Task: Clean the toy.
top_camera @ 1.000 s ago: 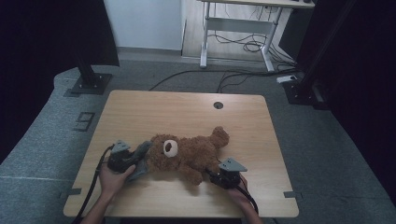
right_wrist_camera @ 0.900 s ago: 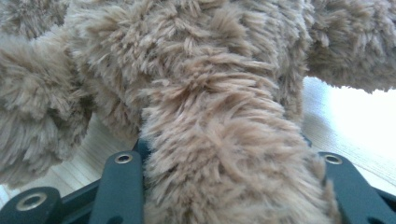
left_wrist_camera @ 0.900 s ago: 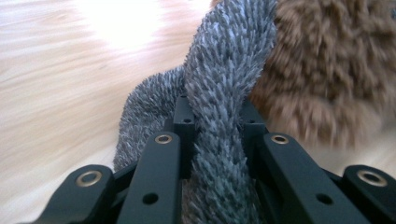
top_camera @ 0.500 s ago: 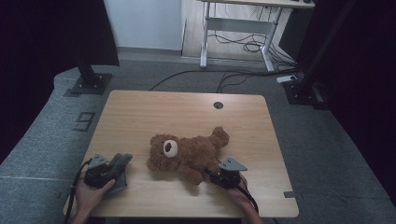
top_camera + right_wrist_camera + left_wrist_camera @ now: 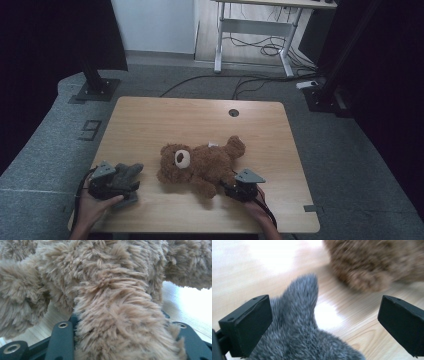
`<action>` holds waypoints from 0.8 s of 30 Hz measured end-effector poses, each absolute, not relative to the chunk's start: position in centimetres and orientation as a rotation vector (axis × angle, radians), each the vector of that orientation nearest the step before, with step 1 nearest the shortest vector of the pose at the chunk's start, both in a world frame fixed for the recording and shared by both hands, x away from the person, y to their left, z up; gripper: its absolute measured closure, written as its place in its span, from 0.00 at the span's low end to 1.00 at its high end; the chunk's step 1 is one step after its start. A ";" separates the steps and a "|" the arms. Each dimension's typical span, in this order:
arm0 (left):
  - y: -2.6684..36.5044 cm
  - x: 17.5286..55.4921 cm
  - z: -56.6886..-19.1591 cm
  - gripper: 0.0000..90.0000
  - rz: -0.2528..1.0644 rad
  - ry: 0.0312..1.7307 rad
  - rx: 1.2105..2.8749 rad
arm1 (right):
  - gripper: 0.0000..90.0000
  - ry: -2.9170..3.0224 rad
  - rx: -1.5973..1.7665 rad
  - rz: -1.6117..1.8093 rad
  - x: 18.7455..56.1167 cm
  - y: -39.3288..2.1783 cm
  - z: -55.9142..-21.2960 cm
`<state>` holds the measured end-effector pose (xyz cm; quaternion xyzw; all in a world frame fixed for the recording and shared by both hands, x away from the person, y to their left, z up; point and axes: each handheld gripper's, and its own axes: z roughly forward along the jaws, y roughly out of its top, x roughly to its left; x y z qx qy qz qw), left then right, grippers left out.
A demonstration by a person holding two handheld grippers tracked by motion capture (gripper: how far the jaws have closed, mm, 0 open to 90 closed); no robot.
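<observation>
My left tool [image 5: 131, 176] has just been opening, jaws wide, grey plush piece [image 5: 299, 332] loose between them, near-left on the tabletop [image 5: 150, 120]. My right tool [image 5: 226, 186] is clamped on a leg of the brown teddy bear [image 5: 200, 162], lying mid-tabletop, near side.

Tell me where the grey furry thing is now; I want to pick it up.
In the high view the grey furry thing lies near the table's front left corner, between the left gripper's open jaws, left of the teddy bear.
</observation>
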<state>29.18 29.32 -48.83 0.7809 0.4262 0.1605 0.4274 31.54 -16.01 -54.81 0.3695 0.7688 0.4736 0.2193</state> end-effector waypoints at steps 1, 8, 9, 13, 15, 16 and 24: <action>29.3 29.2 -48.6 0.00 0.393 1.054 1.944 | 0.52 2.126 1.024 1.311 31.5 -16.0 -54.8; 26.2 30.4 -48.5 0.11 0.415 1.023 1.972 | 0.51 2.129 1.024 1.316 31.6 -16.0 -54.8; 25.6 30.6 -48.6 0.14 0.406 1.016 1.976 | 0.50 2.128 1.024 1.317 31.6 -16.0 -54.8; 21.7 31.5 -49.3 0.18 0.390 0.953 2.061 | 0.45 2.114 1.025 1.310 31.6 -16.0 -54.8; 20.0 32.1 -49.7 0.22 0.399 0.951 2.098 | 0.44 2.114 1.024 1.310 31.6 -16.1 -54.8; 19.3 32.4 -49.9 0.24 0.395 0.948 2.106 | 0.44 2.114 1.020 1.313 31.6 -16.1 -54.8; 17.0 34.6 -50.7 0.32 0.413 0.996 2.108 | 0.46 2.102 1.016 1.312 32.4 -15.8 -54.6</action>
